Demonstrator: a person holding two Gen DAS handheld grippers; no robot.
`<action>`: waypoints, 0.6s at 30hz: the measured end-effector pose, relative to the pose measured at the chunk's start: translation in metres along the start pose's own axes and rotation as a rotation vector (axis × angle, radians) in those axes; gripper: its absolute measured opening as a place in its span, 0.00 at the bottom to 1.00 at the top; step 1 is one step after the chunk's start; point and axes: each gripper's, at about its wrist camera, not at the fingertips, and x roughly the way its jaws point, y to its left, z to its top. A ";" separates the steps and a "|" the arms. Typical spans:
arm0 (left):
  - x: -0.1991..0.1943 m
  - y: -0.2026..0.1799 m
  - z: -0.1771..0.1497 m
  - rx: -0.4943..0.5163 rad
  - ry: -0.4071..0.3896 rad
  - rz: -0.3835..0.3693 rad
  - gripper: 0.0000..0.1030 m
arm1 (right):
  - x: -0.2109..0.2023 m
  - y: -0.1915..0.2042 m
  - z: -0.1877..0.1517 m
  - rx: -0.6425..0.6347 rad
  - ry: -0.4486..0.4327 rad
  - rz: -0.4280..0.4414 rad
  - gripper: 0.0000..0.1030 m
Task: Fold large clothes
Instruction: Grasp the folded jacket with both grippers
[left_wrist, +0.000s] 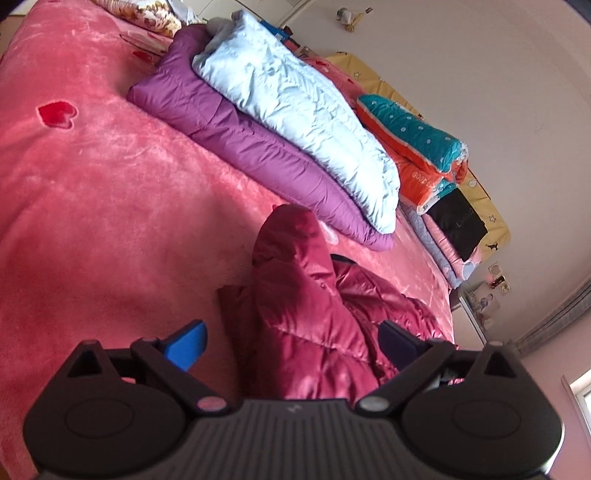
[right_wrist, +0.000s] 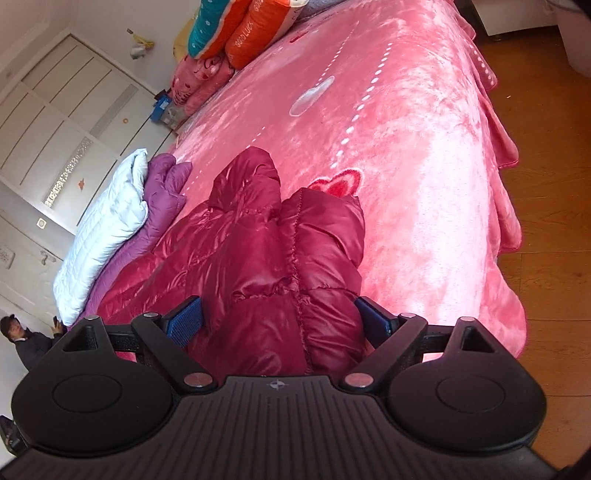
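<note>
We are holding both the left claw (left_wrist: 291, 345) and right claw (right_wrist: 282, 319) spread, nothing pinched; the crimson jacket (right_wrist: 258, 258) is stretching lengthwise toward upper centre of both frames.

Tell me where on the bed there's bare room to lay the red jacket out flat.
The pink blanket is bare on the heart-patch side, bordered by the purple jacket and the red jacket. In the right wrist view it is also bare between the red jacket and the frilled bed edge. Crowded: the folded jackets, with the light blue jacket on top, and the quilts by the wall.
</note>
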 end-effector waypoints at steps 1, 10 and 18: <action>0.002 0.003 0.000 -0.006 0.008 -0.001 0.96 | 0.003 0.001 0.001 -0.001 0.004 0.005 1.00; 0.036 0.001 0.003 0.010 0.096 -0.049 0.99 | 0.019 0.008 0.004 0.018 0.029 0.091 1.00; 0.055 -0.008 0.002 0.066 0.140 -0.054 0.99 | 0.039 0.013 0.009 0.018 0.049 0.094 1.00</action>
